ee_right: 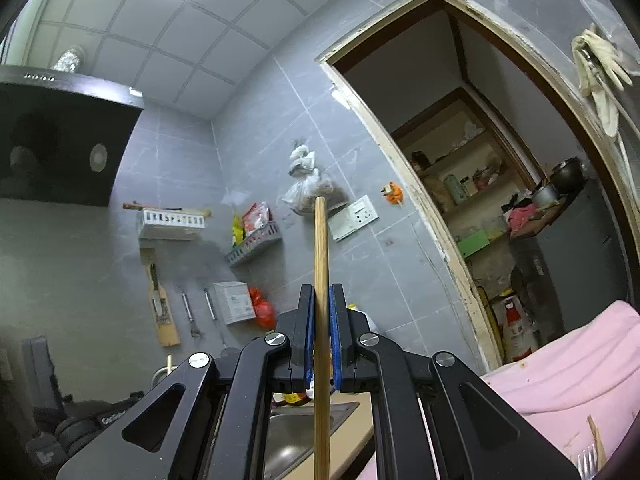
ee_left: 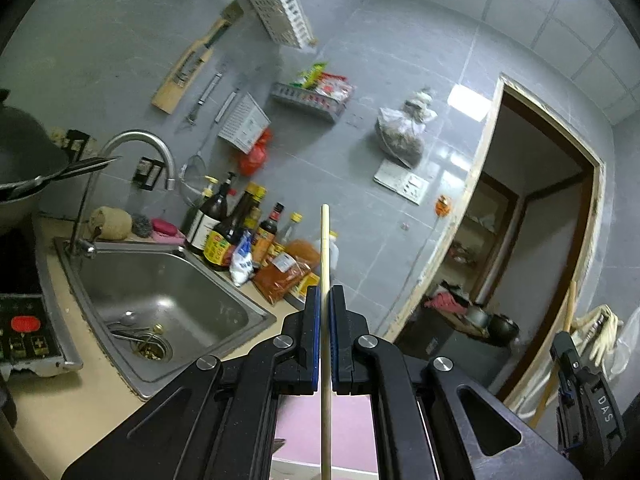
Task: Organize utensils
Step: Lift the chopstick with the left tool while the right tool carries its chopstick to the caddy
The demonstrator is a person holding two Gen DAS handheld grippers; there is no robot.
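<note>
My left gripper (ee_left: 324,304) is shut on a thin pale wooden chopstick (ee_left: 325,248) that runs upright between its blue pads and sticks out past the fingertips, above the counter by the sink (ee_left: 168,300). My right gripper (ee_right: 321,304) is shut on a thicker brown wooden stick (ee_right: 321,240), also upright, held high facing the tiled wall. A white slotted utensil holder (ee_left: 280,12) hangs on the wall; it also shows in the right wrist view (ee_right: 172,222). A fork (ee_right: 587,462) and a wooden utensil tip (ee_right: 596,436) lie on the pink cloth (ee_right: 568,364) at lower right.
Sauce bottles (ee_left: 232,232) and spice bags (ee_left: 284,276) crowd the counter behind the sink. A curved tap (ee_left: 136,148) rises at its left. A spoon (ee_left: 124,320) lies in the basin. An induction cooker (ee_left: 28,332) is at far left. A doorway (ee_left: 532,220) opens at right.
</note>
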